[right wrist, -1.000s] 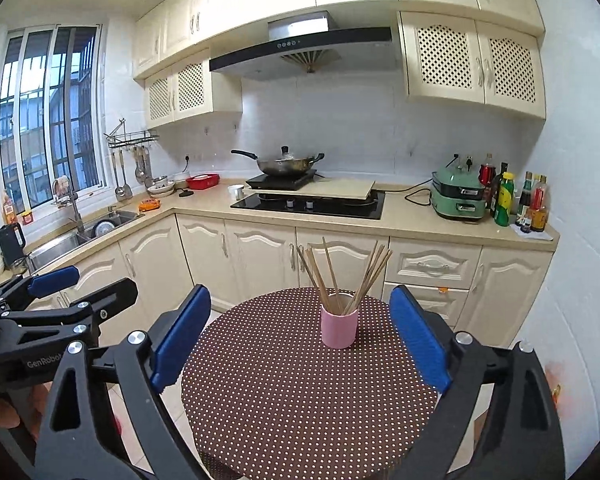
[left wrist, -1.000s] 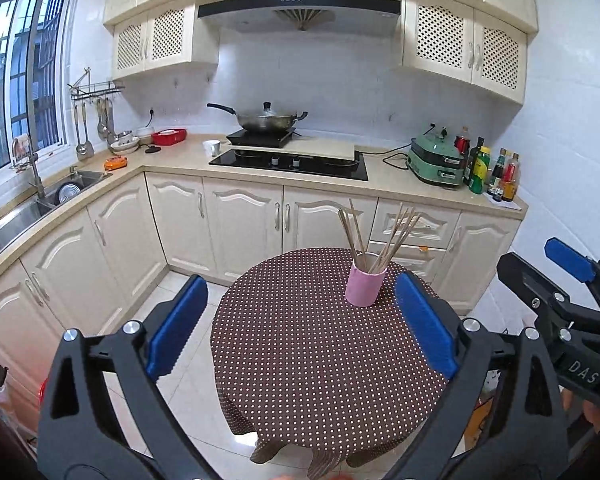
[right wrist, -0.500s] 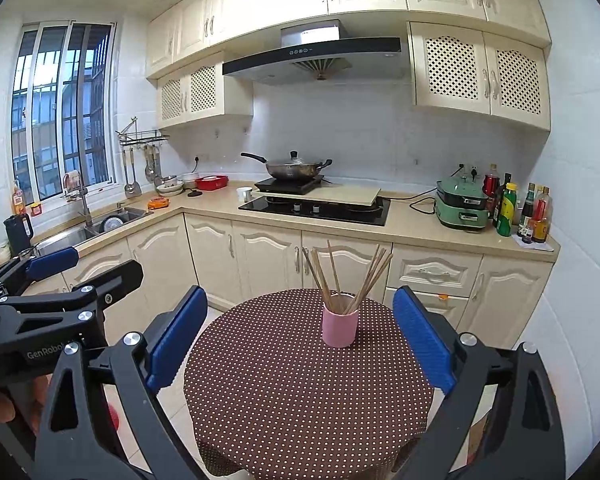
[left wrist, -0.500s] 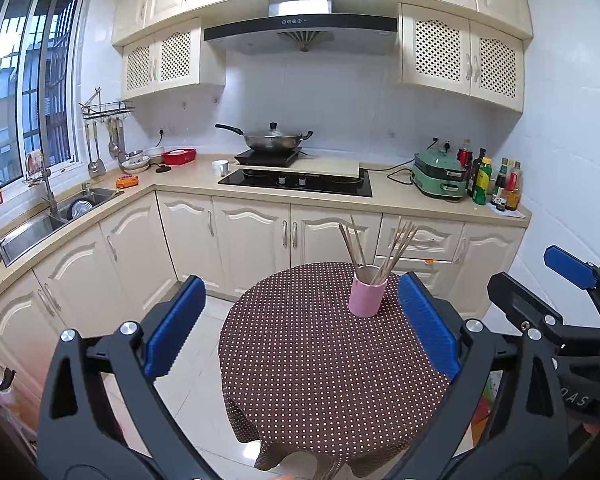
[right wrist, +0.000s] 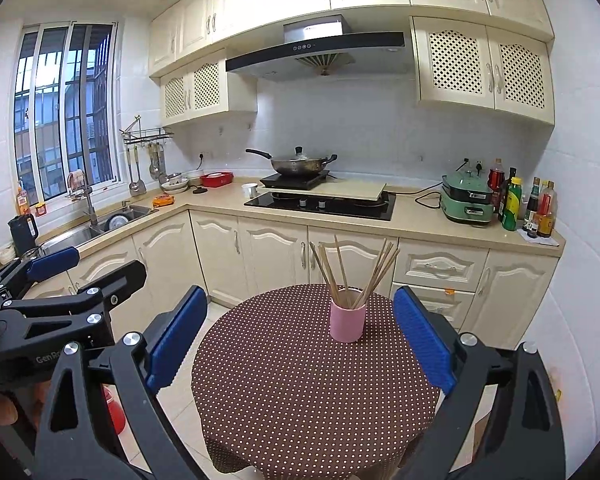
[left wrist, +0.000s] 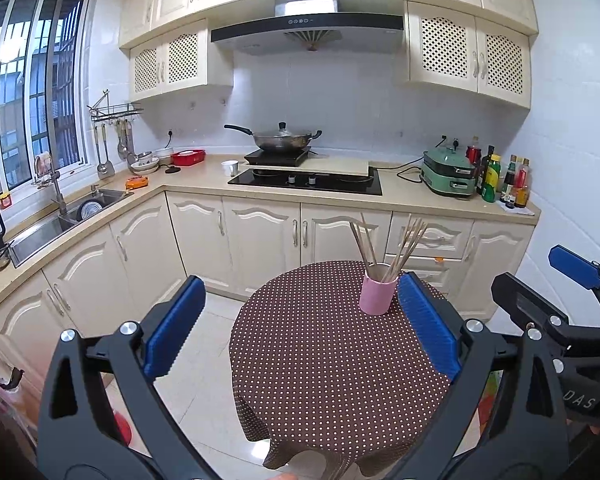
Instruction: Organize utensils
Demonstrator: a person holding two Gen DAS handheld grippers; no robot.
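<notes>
A cream-cabinet kitchen runs along two walls, with a wok point(right wrist: 298, 164) on the hob and a green cooker point(right wrist: 466, 200) near a row of bottles. In front stands a small round bench point(right wrist: 300, 392) under a brown polka-dot cloth.

On the far half of that bench sits one pink cup point(right wrist: 347, 321), upright, with wooden chopsticks point(right wrist: 374, 272) fanned out of its mouth. I count about nine sticks, though at this range they overlap and the number may be off by one or two. Nothing else lies on the cloth.

The left gripper point(left wrist: 300, 324) is spread wide with nothing between its blue pads, held above the bench's near side and well apart from the cup. The right gripper point(right wrist: 300, 336) is likewise spread and empty, the cup framed between its fingers but far ahead.

The chopsticks look light, stiff and thin. They should roll and slip easily in a flat pad, so a pinch across the upper shaft, well above the cup rim, seems the best hold, taking one or a pair at a time. The cup is probably light too, and it could tip if a stick drags against its rim. Steadying it low on its wall with the other gripper would help.
</notes>
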